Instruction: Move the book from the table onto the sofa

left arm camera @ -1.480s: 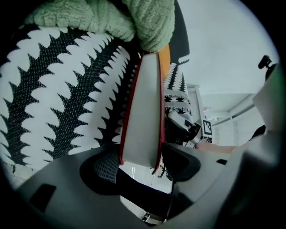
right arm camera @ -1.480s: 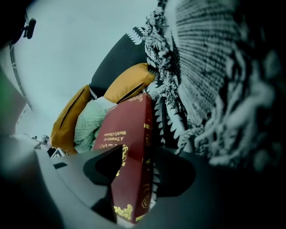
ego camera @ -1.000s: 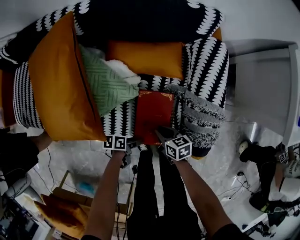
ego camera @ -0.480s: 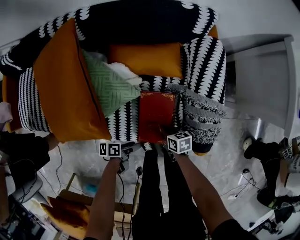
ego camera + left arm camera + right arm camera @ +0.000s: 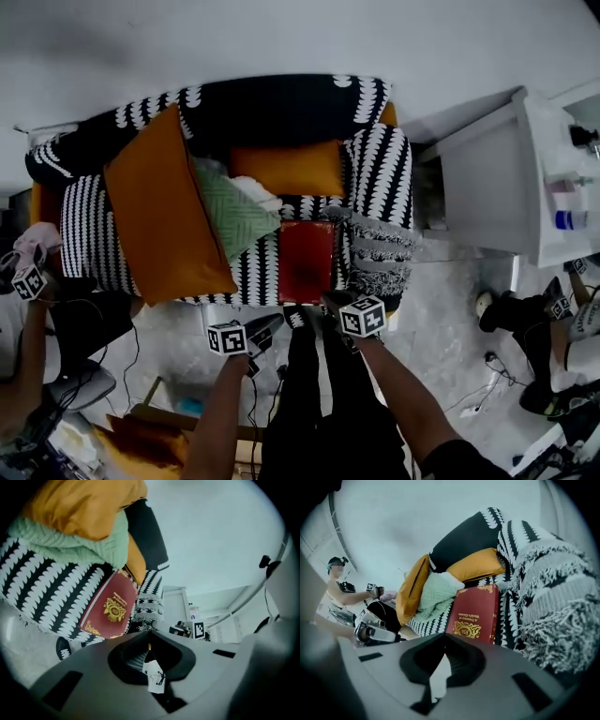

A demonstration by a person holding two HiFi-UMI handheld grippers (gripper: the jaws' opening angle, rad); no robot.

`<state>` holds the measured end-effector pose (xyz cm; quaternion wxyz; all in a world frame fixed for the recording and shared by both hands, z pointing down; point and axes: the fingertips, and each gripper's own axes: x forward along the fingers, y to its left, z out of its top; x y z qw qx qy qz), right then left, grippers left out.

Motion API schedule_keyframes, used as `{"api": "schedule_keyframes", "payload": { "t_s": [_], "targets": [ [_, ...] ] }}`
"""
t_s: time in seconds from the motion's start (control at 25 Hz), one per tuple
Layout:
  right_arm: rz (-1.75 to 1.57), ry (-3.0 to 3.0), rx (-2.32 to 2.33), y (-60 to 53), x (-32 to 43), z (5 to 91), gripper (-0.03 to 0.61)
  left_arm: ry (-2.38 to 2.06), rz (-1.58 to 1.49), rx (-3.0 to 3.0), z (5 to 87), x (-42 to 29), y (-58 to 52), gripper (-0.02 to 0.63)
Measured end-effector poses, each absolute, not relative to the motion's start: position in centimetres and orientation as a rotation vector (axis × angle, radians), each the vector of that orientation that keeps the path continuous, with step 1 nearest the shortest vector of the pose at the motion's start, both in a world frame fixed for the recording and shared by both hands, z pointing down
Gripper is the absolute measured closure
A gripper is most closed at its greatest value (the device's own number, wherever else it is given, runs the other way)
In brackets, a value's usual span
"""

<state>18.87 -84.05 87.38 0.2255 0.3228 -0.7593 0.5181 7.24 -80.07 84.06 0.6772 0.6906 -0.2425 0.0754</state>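
Book [image 5: 305,261] on the sofa [image 5: 281,105] looks stiff and weighty; I'd grip its near edge. My left tool [image 5: 265,327] has just been closing on nothing; my right tool [image 5: 329,302] is closed, empty.

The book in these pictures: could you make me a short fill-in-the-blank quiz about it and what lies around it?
The book has a ____ cover with gold print.
It lies on the seat of the black-and-white ____.
The knitted cushion to its left in the head view is ____.
The cushion behind it is ____.
Missing words: red; sofa; green; orange.
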Motion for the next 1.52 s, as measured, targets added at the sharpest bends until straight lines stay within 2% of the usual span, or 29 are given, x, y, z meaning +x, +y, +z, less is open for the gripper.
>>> {"api": "schedule_keyframes", "payload": {
  "t_s": [0.12, 0.56, 0.88, 1.52],
  "targets": [
    [1.47, -2.132, 0.85, -82.6, 18.9, 82.7, 0.569, -0.556, 0.194, 1.623, 79.4, 7.7, -79.5, 0.603],
    [1.324, -2.361, 0.685, -80.9, 19.1, 66.9, 0.571, -0.473, 0.286, 1.877, 66.3, 10.6, -79.3, 0.603],
    [1.222, -2.391, 0.744, -79.8, 18.5, 64.9, 0.571, -0.474, 0.242, 1.988, 62.4, 8.1, -79.6, 0.603],
    [1.151, -2.397, 0.76, -78.8, 17.0, 64.2, 0.571, -0.444, 0.272, 2.025, 62.3, 7.6, -77.7, 0.603]
  ]
}}
